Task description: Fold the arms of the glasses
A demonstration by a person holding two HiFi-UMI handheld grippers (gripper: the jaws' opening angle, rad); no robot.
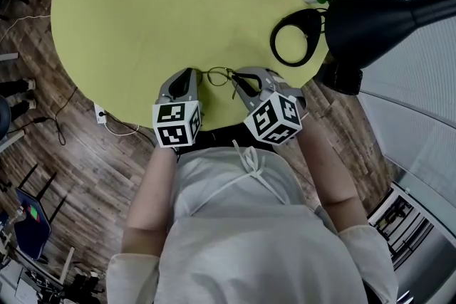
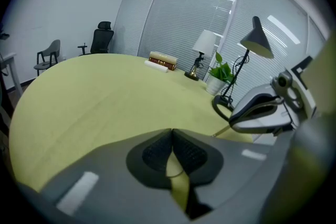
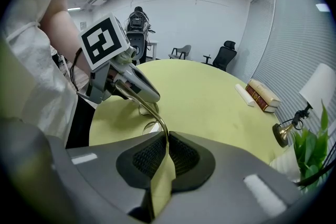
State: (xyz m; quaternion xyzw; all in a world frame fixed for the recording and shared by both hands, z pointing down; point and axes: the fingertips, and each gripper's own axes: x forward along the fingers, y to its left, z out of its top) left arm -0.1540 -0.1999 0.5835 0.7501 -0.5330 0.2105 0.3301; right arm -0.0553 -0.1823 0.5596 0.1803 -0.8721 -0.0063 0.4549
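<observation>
Closest is the person's white top (image 1: pixel 249 224), with both grippers just beyond, at the near edge of the round yellow-green table (image 1: pixel 142 11). Glasses (image 1: pixel 217 76) lie between them. On the right, the right gripper (image 1: pixel 236 79) pinches one gold arm (image 3: pixel 142 102). On the left, the left gripper (image 1: pixel 194 76) is closed on a thin frame wire.

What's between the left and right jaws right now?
The glasses span the gap from left gripper to right gripper, both shut on them. The head view shows it best.
</observation>
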